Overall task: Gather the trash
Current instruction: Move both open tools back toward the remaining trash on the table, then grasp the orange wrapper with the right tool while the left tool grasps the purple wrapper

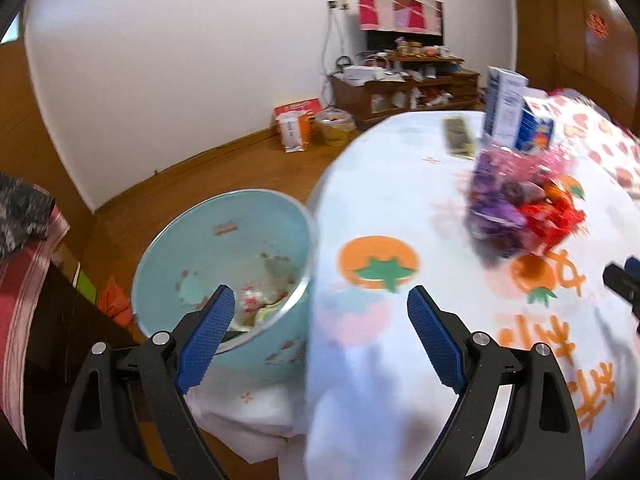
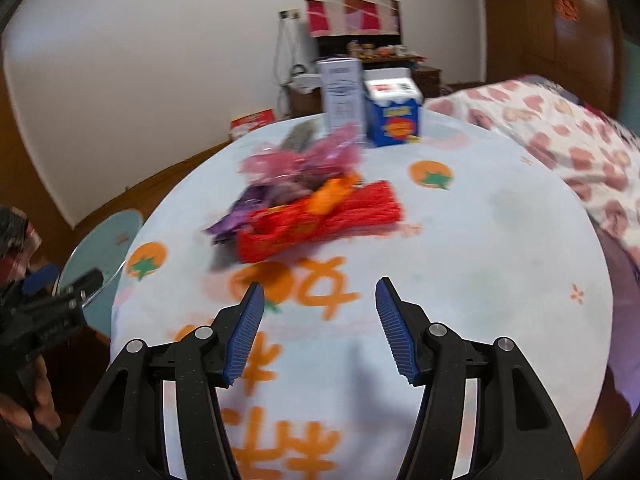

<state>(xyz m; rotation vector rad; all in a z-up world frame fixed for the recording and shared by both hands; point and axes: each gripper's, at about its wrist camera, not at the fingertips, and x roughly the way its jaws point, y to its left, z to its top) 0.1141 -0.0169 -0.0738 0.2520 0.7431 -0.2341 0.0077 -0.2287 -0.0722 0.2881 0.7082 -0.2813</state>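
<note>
Reaching between pickups: both hand-held grippers, left (image 1: 320,320) and right (image 2: 319,316), gape empty; next, close on a wrapper (image 2: 320,216) from the desk (image 2: 500,240) for the bin (image 1: 224,248).

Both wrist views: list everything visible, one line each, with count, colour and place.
Table: one, round, white cloth with orange fruit prints, centre.
Wrapper pile: one heap, red, purple, orange, pink, mid-table.
Cartons: two, white and blue, far table edge.
Remote: one, dark, beside the cartons.
Bin: one, light blue, on the floor left of table, trash inside.
Bedding: one, pink-spotted, right.
Cabinet: one, brown, cluttered, far wall.
Left gripper: black, blue pads, open, empty.
Right gripper: same, open, empty.
</note>
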